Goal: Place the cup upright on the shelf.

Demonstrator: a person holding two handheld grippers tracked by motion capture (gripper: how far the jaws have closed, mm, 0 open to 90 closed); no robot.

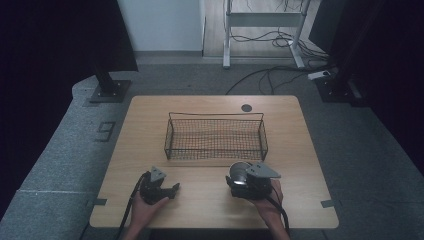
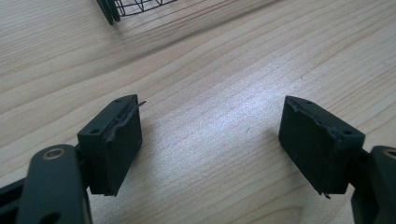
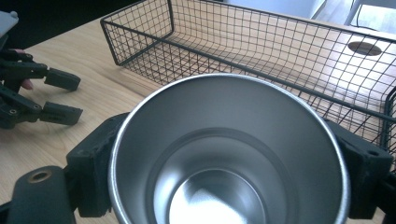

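Gripping the steel cup (image 3: 229,154), the right gripper (image 1: 248,181) sits just below the wire basket (image 1: 216,152) at frame centre, while the left gripper (image 1: 159,188) rests open-fingered at lower left.

You had bare table (image 1: 210,200) between your two grippers, while the wire basket (image 1: 216,137) stood as the one obstacle just beyond the steel cup (image 1: 239,172).

your tabletop (image 1: 210,200) was pale wood with a round dark grommet hole (image 1: 246,107) near its far edge. a black wire basket (image 1: 215,137) sat directly on it, toward the far middle.
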